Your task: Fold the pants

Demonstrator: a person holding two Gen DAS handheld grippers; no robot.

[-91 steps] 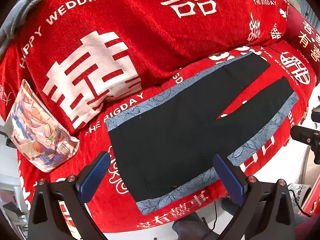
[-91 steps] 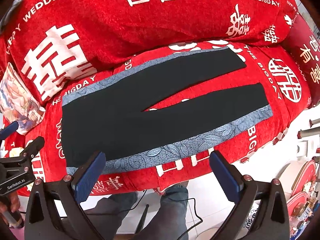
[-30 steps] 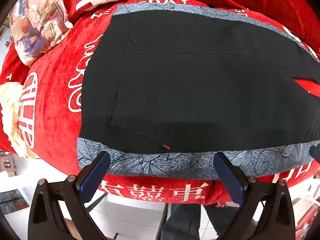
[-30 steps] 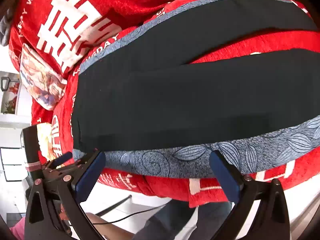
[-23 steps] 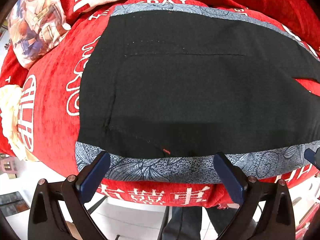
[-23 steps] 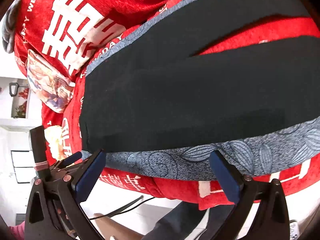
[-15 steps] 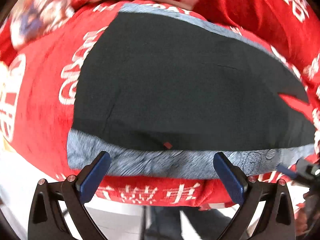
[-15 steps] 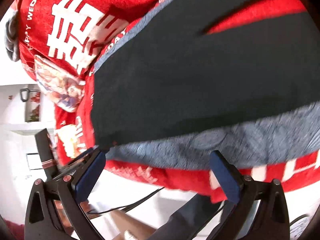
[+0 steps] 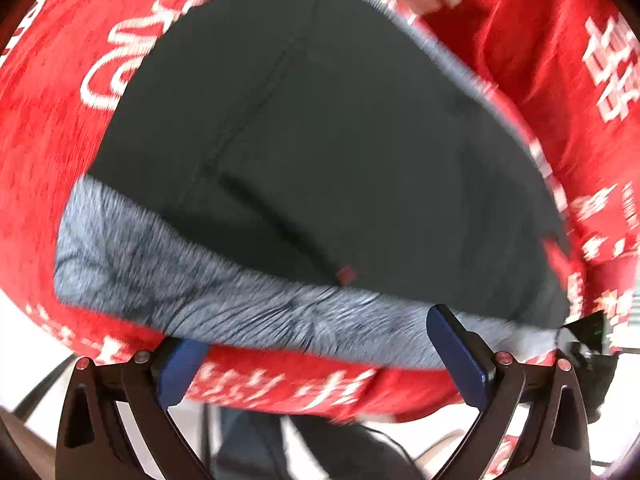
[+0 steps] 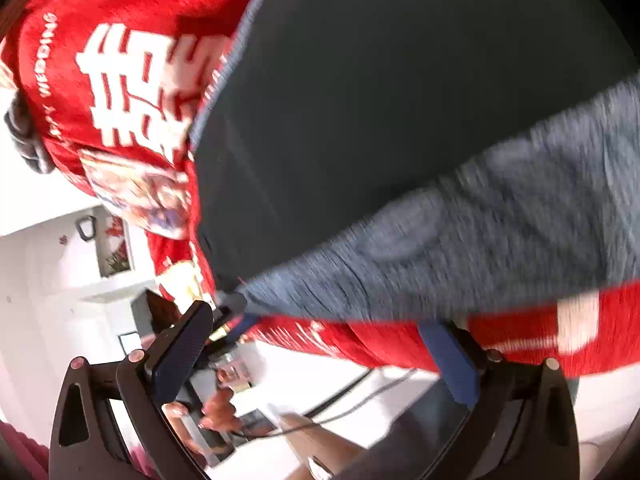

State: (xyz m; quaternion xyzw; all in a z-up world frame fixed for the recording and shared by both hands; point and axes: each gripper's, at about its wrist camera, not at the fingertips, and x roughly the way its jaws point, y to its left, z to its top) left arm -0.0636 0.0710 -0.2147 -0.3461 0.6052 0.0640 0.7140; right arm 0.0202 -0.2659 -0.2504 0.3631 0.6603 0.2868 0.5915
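Black pants (image 9: 320, 152) with a grey leaf-patterned side stripe (image 9: 224, 300) lie flat on a red sofa seat. In the left wrist view my left gripper (image 9: 320, 356) is open, its blue pads straddling the stripe at the seat's front edge near the waist. In the right wrist view the pants (image 10: 380, 120) fill the frame with the stripe (image 10: 480, 232) below. My right gripper (image 10: 316, 356) is open, just below the stripe's near edge. The left gripper's tip (image 10: 236, 312) shows at the stripe's waist corner.
The red sofa cover (image 9: 48, 120) with white lettering lies under the pants, and its backrest cushion (image 10: 120, 60) rises behind. A printed pillow (image 10: 140, 196) sits at the sofa's left end. White floor (image 10: 48, 264) and my legs (image 9: 312, 452) are below the seat edge.
Both grippers have moved in close to the pants' near edge and tilted, with motion blur. Both stay open. The pants have not moved.
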